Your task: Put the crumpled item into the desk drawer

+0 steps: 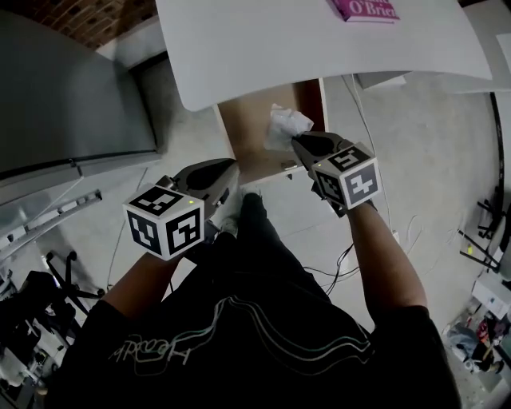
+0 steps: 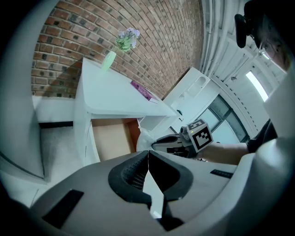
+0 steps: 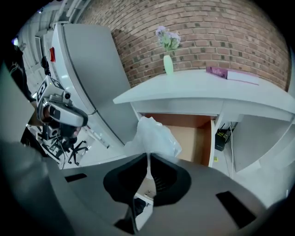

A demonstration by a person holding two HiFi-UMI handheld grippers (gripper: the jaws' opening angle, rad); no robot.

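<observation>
The right gripper (image 3: 148, 156), jaws pinched together on an edge of the crumpled white item (image 3: 154, 134), holds it over the open desk drawer (image 1: 246, 132), whose wood-coloured inside shows beneath the white desk (image 1: 279, 48). The left gripper (image 2: 148, 153), jaws closed on nothing, hangs near the drawer's front, apart from the item. A pink book (image 1: 366, 8) and a green vase (image 3: 168, 63) of flowers sit on the desktop.

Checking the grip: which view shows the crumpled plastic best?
Right gripper view: the crumpled plastic is large, pinched in the right gripper. Head view shows it small over the drawer; left gripper view, a sliver.
</observation>
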